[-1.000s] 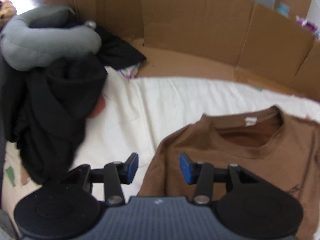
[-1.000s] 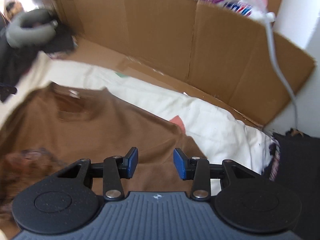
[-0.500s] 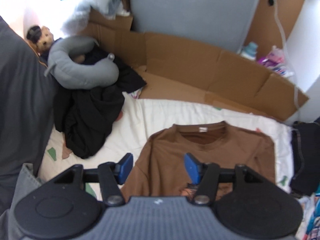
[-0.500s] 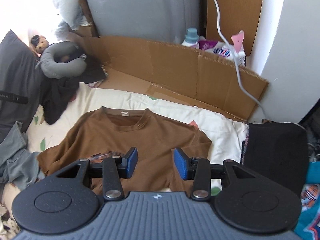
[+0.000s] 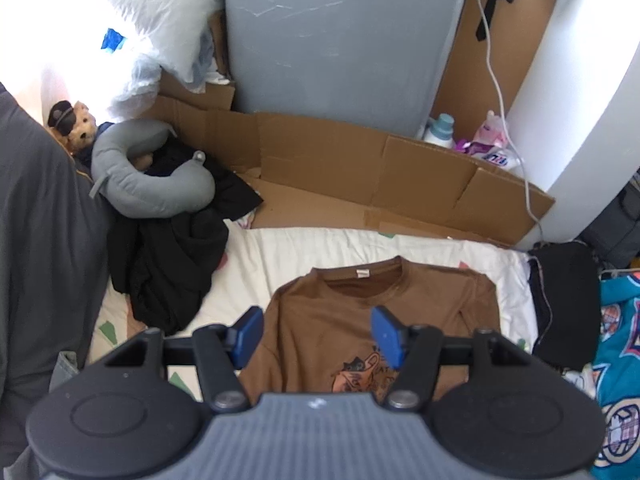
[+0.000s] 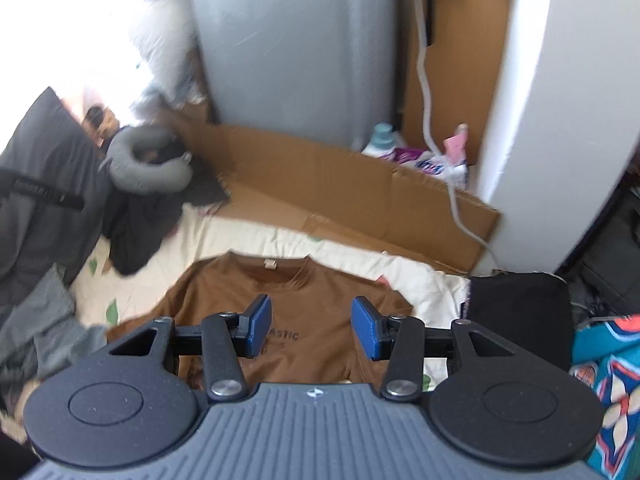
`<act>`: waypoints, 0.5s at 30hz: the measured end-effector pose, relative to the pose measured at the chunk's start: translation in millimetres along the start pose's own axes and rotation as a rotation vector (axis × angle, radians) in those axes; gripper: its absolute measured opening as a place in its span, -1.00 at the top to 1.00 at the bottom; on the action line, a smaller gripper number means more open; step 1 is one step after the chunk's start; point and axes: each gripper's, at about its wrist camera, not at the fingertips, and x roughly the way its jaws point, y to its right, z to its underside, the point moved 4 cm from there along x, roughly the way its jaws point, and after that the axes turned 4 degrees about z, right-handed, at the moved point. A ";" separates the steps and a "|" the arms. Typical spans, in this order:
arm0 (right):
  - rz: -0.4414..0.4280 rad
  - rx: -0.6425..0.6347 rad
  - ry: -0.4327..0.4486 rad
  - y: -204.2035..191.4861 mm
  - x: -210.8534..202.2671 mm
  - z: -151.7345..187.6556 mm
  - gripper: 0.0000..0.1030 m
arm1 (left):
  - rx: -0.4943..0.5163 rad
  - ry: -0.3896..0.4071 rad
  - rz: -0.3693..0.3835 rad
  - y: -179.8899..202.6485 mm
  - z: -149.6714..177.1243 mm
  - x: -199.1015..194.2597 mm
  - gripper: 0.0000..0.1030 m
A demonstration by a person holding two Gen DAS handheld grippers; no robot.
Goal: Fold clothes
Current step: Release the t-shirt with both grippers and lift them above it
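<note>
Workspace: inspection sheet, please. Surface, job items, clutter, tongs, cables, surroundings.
Surface: cream bedsheet, cardboard behind it.
Job's things: brown tee flat, print up, collar away from the camera.
Clutter: black clothes, neck pillow, teddy, black stack beside the sheet.
Grippers: left tongs open, empty; right tongs opening, empty, above the tee.
Cables: white cord hanging down the wall.
Surroundings: grey panel, bottle.

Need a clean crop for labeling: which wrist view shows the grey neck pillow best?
Left wrist. The grey neck pillow is sharp there, its whole U-shape visible on the black clothes pile. In the right wrist view the pillow is smaller and motion-blurred.
</note>
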 end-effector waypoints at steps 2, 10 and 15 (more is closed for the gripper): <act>0.003 0.021 0.013 -1.5 -6.5 -1.7 -0.01 | 0.013 0.002 -0.004 -2.0 -0.5 -6.9 -0.22; -0.062 0.033 0.004 -7.1 9.1 2.0 -0.01 | 0.016 -0.002 -0.021 -19.0 4.8 0.5 -0.23; -0.081 0.006 -0.052 0.6 54.3 10.3 -0.01 | -0.039 0.017 0.001 -39.4 10.1 37.2 -0.20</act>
